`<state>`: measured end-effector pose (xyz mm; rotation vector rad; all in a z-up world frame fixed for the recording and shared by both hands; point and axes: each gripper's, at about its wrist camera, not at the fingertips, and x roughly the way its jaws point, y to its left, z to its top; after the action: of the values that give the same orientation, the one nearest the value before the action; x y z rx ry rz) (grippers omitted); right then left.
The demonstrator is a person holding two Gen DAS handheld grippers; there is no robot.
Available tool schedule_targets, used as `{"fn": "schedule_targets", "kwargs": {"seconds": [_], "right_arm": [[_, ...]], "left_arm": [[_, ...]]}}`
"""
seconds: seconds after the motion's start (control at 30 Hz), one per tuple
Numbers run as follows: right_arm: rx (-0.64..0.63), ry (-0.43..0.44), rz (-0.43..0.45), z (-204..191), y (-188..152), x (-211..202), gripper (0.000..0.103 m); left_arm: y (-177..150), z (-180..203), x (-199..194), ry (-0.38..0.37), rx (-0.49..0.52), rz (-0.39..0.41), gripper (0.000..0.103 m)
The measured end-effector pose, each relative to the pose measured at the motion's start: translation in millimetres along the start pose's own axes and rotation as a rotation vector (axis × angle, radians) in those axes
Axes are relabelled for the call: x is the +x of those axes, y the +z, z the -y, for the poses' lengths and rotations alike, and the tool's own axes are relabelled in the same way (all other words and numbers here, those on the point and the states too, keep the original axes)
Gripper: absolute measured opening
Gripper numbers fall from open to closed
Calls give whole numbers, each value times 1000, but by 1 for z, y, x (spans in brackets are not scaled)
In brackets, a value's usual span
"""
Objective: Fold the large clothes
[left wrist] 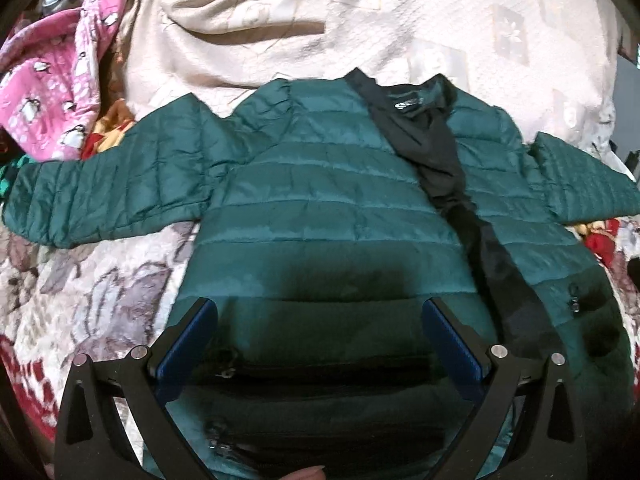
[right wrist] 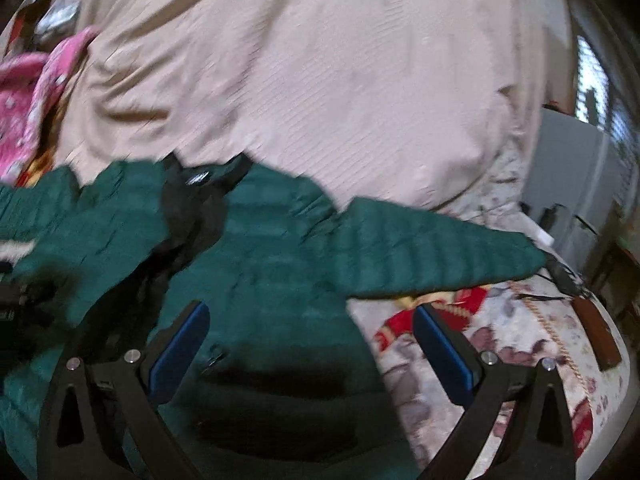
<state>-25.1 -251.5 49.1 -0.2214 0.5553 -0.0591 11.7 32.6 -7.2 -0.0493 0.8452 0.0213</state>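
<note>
A floral bedspread [left wrist: 92, 280] carried the green jacket [left wrist: 320, 208], spread flat, sleeves out. Both grippers, left [left wrist: 320, 312] and right [right wrist: 310, 316], tilted down above its hem, jaws wide, gripping nothing.

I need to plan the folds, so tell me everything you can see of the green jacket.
The green jacket is a quilted, shiny puffer with dark lining showing along its open front. It lies flat, front up, on the patterned bedspread, collar toward the cream blanket, both sleeves spread sideways. Zipped pockets sit near the hem. Nothing grips it.
</note>
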Motion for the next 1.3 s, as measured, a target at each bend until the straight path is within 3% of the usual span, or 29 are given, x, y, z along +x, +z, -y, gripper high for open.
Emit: {"fn": "schedule_targets", "kwargs": {"seconds": [0.3,0.6,0.77,1.3], "right_arm": [[-29,2,-19,-12,-5,3,103],[-51,12,-32,-15,-6,6,103],[-50,9,-29,-14,-5,7,103],[-51,10,-35,-14,-5,7,103]], "left_arm": [[3,-6,-8,18,-14,38,43],[8,-2,-37,102,24,224,43],[9,-1,-44,133,45,278,43],[8,2,-48,126,54,304,43]]}}
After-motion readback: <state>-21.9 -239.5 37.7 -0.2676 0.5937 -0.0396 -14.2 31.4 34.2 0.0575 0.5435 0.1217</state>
